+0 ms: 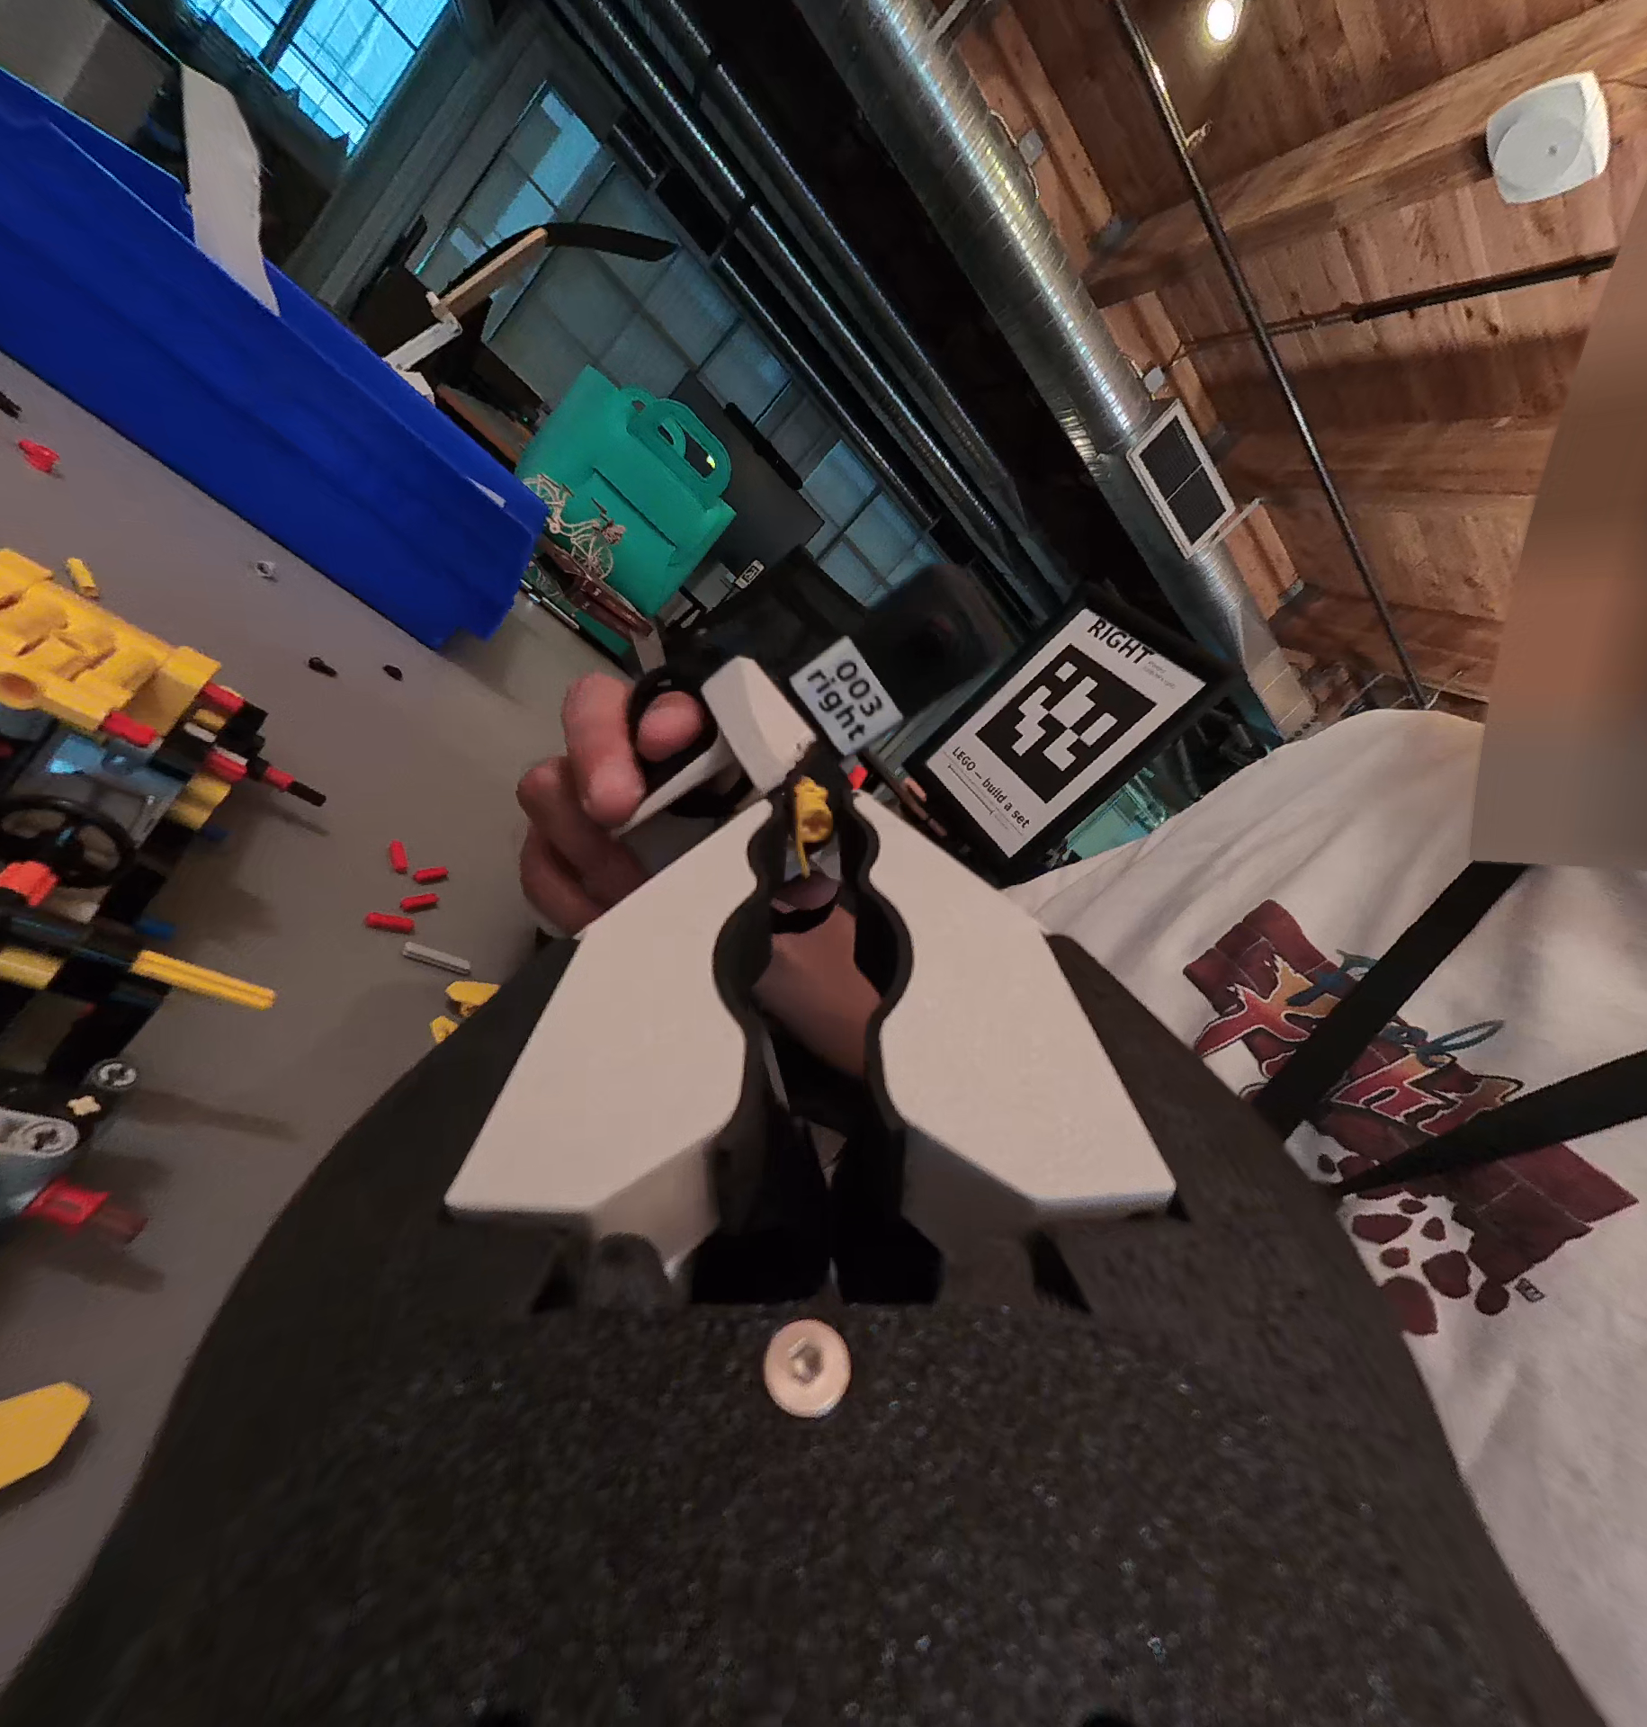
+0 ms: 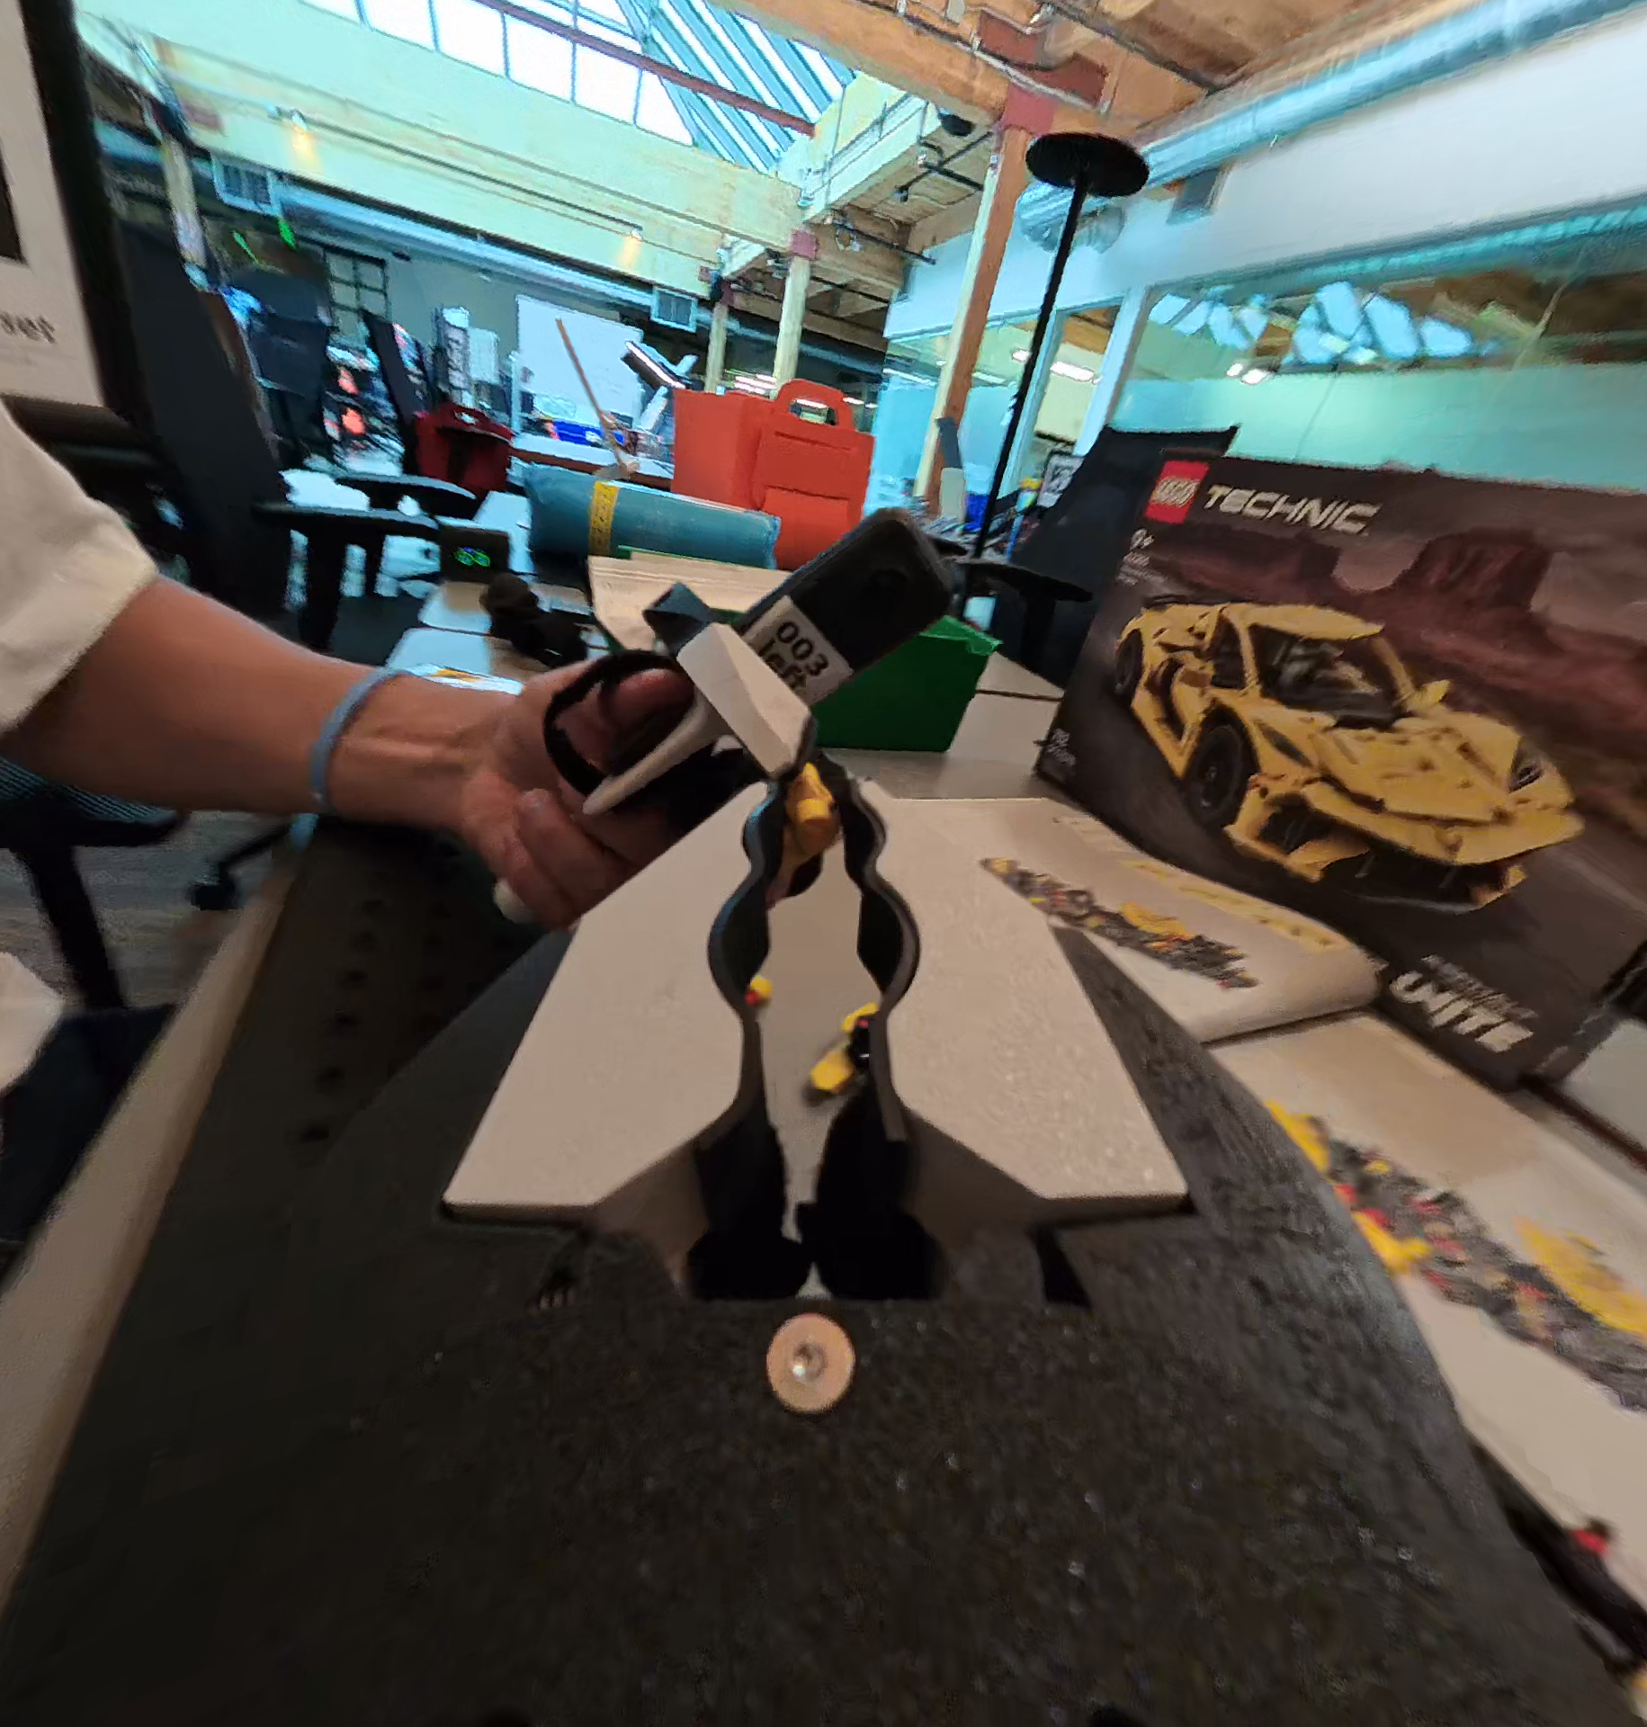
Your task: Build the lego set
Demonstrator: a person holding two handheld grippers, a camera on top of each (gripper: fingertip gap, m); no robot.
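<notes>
Two grippers meet on one small yellow piece, car half built

Two grippers are raised off the table, tip to tip. In the left wrist view, the left gripper (image 1: 812, 822) has its tongs drawn nearly together at 12 o'clock of its own body, pinching a small yellow piece (image 1: 812, 811). The right gripper (image 1: 754, 729), held by a hand (image 1: 595, 794), comes in from 11 o'clock and touches the same spot. In the right wrist view the picture mirrors: the right gripper (image 2: 810, 808) has its tongs closed on what looks like the same yellow piece (image 2: 812, 806), and the left gripper (image 2: 745, 710) reaches in from 10 o'clock. Whether this is one part or two being pressed together, I cannot tell; it is too small.

As for progress, the partly built car (image 1: 81, 841) sits on the grey table (image 1: 408, 748) at 9 o'clock in the left view: a dark frame with a yellow block on top, red and black pins, axles poking out, a steering wheel. No full body panels or wheels show, so I judge the build about midway at best. Loose red pins (image 1: 408, 897) and a yellow panel (image 1: 16, 1439) lie unused. The set's box (image 2: 1361, 748) at 2 o'clock and open instruction booklet (image 2: 1174, 925) at 3 o'clock in the right view show the finished car, far fuller than the frame.
</notes>
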